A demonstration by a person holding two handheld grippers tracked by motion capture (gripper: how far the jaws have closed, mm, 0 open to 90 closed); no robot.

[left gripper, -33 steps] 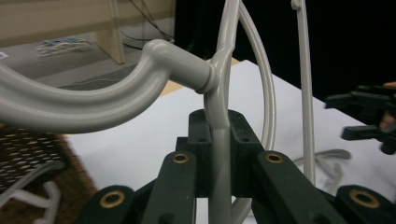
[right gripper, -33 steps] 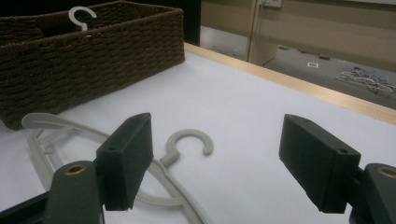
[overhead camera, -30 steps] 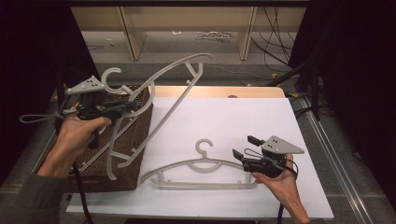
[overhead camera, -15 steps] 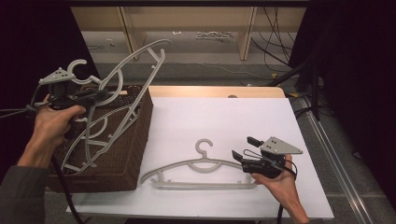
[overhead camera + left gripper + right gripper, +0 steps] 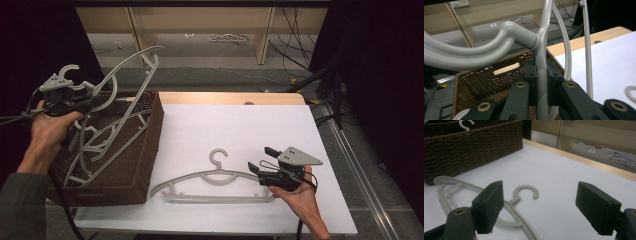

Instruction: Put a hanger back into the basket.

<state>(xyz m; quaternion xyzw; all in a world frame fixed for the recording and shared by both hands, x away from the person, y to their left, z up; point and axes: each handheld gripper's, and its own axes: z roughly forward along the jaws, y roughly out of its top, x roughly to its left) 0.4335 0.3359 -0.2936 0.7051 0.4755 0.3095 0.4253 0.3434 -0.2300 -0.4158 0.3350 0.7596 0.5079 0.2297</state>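
A white-covered counter (image 5: pixel 240 130) with a pale wooden edge along its far side fills the middle of the high view, with dark surroundings to either side. On its left end sits a large brown woven basket (image 5: pixel 142 150), holding at least one grey hanger leaning inside. The person's left hand (image 5: pixel 47 132) holds the left hand-held gripper (image 5: pixel 87 102) above the basket's far left corner; its jaws are pressed together on a raised grey hanger (image 5: pixel 541 67), pinching the stem just below the hook, so the hanger's arms sweep up and away over the basket toward the far side. A second grey hanger (image 5: pixel 215 187) lies flat on the counter just right of the basket, its long bar running left to right and its hook pointing away from the person. The right hand-held gripper (image 5: pixel 262 167), held low in the right hand (image 5: pixel 300 197) near the counter's front right, has its jaws spread wide with nothing between them. From it the flat hanger lies directly to the left, its right tip just beside the jaws, so the right hand is much the nearer one. Judging from this, nothing stands between the spread jaws and that hanger; the basket wall is the nearest obstacle beyond it.
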